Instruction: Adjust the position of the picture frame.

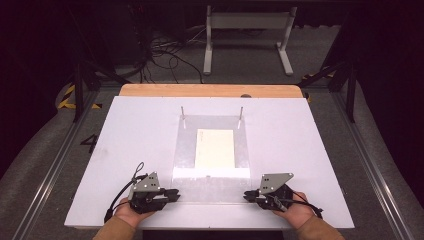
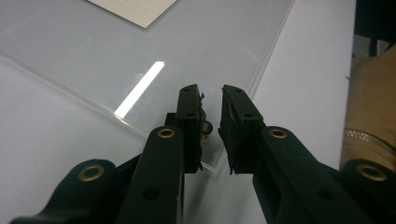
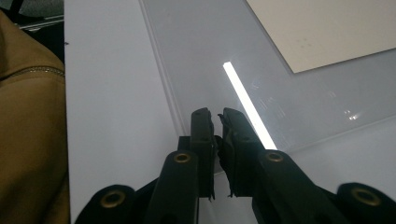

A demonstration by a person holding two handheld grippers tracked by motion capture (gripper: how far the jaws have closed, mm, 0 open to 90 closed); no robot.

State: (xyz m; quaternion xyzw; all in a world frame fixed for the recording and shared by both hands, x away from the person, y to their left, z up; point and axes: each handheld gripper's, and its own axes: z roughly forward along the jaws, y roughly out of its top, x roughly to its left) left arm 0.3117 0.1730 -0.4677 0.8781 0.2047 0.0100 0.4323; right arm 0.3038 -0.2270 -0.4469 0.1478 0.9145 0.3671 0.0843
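Note:
A clear plastic sheet (image 1: 212, 181) lies flat on the white board (image 1: 135, 135), with a cream paper (image 1: 215, 148) in its middle. Two thin metal pins (image 1: 183, 113) stand at its far edge. My left gripper (image 1: 175, 194) rests low at the sheet's near left corner, and my right gripper (image 1: 246, 195) rests at the near right corner; they point at each other. In the left gripper view the left gripper (image 2: 211, 91) stands a narrow gap open over the sheet (image 2: 93, 56), holding nothing. In the right gripper view the right gripper (image 3: 217, 113) has its pads together above the sheet's edge (image 3: 210, 46).
The board lies on a wooden table whose far edge (image 1: 210, 90) shows behind it. Beyond it on the floor stand a white frame (image 1: 247, 30) and loose cables (image 1: 160, 50). Tan sleeves (image 3: 28, 140) lie close beside both grippers. A light strip (image 3: 247, 105) reflects on the sheet.

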